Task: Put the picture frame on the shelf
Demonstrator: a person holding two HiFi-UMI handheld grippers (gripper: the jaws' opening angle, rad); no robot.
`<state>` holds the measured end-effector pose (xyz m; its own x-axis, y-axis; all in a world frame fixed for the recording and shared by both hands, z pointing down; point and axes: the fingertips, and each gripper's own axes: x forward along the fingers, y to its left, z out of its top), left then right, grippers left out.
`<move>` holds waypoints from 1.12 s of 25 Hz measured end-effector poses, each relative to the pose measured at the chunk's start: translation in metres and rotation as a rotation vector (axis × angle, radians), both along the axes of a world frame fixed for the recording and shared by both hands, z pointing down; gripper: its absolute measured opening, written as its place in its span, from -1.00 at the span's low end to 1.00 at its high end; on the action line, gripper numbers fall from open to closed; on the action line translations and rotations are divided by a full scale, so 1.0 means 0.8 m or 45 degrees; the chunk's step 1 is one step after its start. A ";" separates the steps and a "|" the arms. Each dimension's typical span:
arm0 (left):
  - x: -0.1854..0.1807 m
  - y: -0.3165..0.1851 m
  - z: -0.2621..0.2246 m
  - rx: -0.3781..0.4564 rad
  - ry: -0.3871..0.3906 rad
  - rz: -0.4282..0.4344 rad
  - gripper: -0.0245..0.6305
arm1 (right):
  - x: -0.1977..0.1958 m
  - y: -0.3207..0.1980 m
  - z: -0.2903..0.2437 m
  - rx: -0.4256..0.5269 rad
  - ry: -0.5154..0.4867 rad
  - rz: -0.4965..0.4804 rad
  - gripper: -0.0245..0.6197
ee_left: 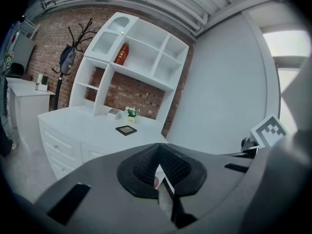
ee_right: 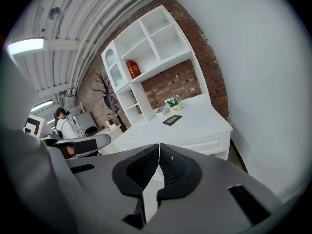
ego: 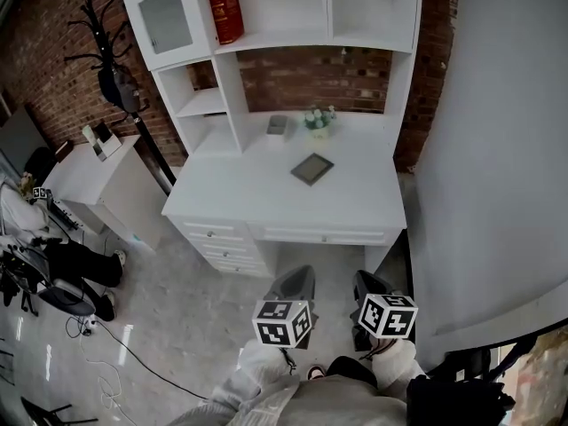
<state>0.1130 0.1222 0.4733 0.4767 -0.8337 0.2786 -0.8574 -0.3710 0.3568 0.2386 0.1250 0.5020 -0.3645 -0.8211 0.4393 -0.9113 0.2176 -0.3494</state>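
The dark picture frame lies flat on the white desk, right of the middle; it also shows in the left gripper view and the right gripper view. Above the desk stands a white shelf unit with open compartments. Both grippers hang low in front of the desk, well short of the frame. My left gripper is shut with nothing in it. My right gripper is shut too, its jaws closed on each other.
A red book stands on an upper shelf. A small flower pot and a grey box sit at the desk's back. A coat rack and a low white cabinet stand left; a grey wall runs along the right.
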 end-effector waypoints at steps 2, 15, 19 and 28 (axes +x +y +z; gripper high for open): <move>-0.003 -0.004 0.002 -0.002 -0.003 -0.004 -0.90 | -0.001 -0.008 -0.001 0.001 0.002 -0.002 -0.85; -0.023 -0.074 0.013 -0.005 -0.032 -0.089 -0.90 | -0.020 -0.093 0.013 -0.006 0.008 -0.088 -0.85; -0.028 -0.109 0.006 0.006 -0.045 -0.122 -0.90 | -0.025 -0.133 0.010 0.000 0.003 -0.117 -0.85; -0.030 -0.195 -0.001 -0.012 -0.075 -0.179 -0.90 | -0.026 -0.229 0.005 -0.012 -0.034 -0.162 -0.85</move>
<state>0.0890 -0.0336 0.4725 0.3380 -0.8883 0.3109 -0.9201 -0.2424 0.3076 0.2177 -0.0584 0.5063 -0.4771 -0.7631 0.4359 -0.8670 0.3275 -0.3756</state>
